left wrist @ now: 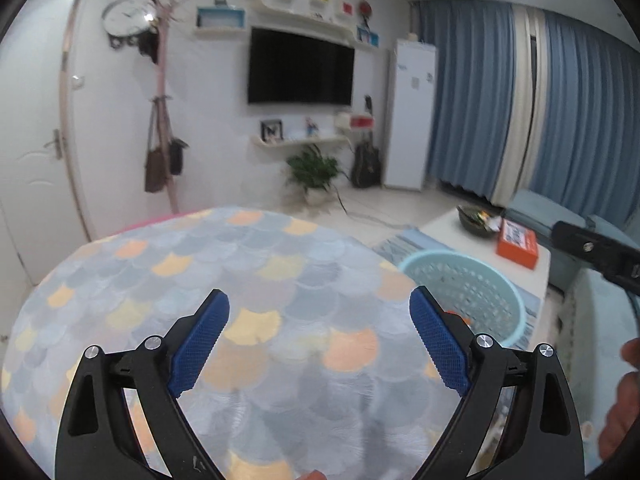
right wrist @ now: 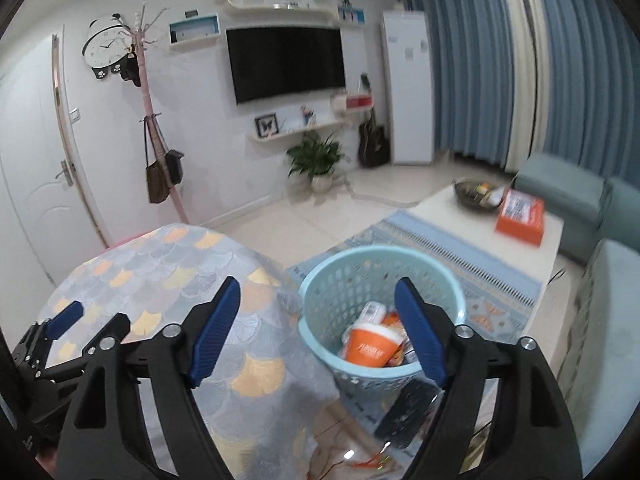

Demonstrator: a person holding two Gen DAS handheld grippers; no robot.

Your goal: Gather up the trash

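Two tongs, left tongs (left wrist: 319, 344) and right tongs (right wrist: 318, 330), both spread, nothing between; one basket (right wrist: 320, 300), one orange cup (right wrist: 370, 346) inside.

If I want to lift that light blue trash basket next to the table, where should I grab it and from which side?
Probably the rim of the basket, from above: it stands upright and open-topped, so one finger can go inside the wall and one outside. The right gripper hovers open over it.
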